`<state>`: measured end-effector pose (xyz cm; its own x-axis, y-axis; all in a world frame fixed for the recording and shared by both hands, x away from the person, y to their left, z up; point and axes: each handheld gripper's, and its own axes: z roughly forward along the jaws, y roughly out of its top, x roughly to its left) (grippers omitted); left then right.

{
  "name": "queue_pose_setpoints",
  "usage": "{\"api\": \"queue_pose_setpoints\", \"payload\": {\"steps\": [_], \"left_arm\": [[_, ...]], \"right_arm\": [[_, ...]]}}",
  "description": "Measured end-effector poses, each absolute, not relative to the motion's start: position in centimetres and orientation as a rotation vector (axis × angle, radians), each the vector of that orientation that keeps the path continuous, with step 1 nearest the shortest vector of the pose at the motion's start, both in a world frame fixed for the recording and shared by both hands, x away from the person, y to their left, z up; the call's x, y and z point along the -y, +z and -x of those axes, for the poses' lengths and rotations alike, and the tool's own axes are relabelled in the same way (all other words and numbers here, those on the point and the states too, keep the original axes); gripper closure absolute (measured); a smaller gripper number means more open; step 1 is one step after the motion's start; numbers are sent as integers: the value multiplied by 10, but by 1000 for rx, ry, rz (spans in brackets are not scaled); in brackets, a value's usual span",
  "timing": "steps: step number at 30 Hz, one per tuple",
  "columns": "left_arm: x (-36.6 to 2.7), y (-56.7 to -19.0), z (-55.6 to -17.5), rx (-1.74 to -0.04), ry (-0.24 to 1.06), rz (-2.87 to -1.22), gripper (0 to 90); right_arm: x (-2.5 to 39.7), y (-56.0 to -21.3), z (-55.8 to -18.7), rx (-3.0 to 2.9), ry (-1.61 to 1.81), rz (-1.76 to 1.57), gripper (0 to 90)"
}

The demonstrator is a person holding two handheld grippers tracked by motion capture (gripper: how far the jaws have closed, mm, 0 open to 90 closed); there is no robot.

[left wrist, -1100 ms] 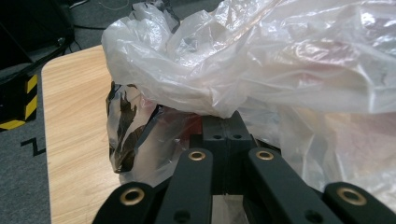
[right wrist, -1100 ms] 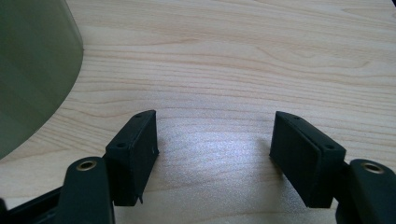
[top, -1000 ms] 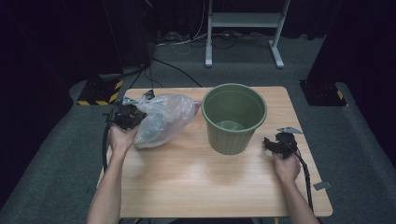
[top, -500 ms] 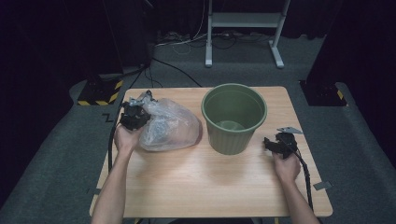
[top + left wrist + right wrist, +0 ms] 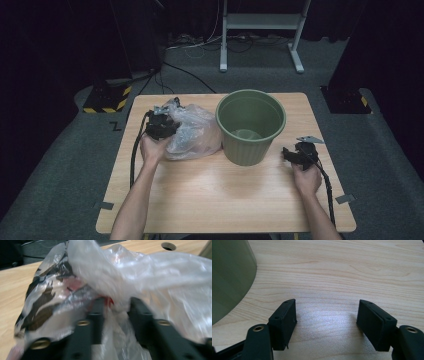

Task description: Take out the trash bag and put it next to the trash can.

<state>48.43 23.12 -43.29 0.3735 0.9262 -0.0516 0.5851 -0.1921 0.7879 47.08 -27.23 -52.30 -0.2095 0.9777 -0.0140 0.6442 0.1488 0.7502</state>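
- Left gripper (image 5: 161, 126) is seen in the high view at about 10 o'clock from the table's middle, held by the person's left hand (image 5: 151, 148); it is pressed into the clear plastic bag (image 5: 192, 132), and its jaws are hidden by the bag from this camera.
- The plastic bag is laid on the wooden table (image 5: 220, 190), crumpled, and it is touching the left wall of the green bucket (image 5: 250, 126).
- The green bucket is placed upright near the table's far edge, at about 12 o'clock from the centre, with its mouth open to the top.
- Right gripper (image 5: 295, 154) is held at about 3 o'clock by the right hand (image 5: 306, 179), low over the table, just beside the bucket but apart from it.
- From the left gripper view, the two black jaws are seen closed on a fold of the plastic bag (image 5: 140, 282); the film is bunched between them, and something red is seen inside the bag at the pinch. This view is blurred.
- From the right gripper view, the jaws are seen wide apart with nothing between them, over bare wood (image 5: 342, 277); the bucket wall (image 5: 229, 277) is seen at 10 o'clock.
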Motion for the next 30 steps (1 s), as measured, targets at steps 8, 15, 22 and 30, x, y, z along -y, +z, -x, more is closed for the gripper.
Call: {"api": "queue_pose_setpoints", "payload": {"steps": [8, 15, 22, 30], "left_arm": [[-254, -439, -440, -1348, 640, -1782, 359], [-258, -458, -415, -1337, 614, -1743, 350], [-247, -493, -408, -1383, 634, -1827, 348], [-242, -526, -415, -1491, 683, -1842, 336]], "right_arm": [[272, -523, -471, -1924, 856, -1540, 318], [272, -523, -471, -1924, 856, -1540, 318], [272, -523, -471, -1925, 855, -1536, 318], [272, -523, -471, -1926, 856, -1535, 318]]}}
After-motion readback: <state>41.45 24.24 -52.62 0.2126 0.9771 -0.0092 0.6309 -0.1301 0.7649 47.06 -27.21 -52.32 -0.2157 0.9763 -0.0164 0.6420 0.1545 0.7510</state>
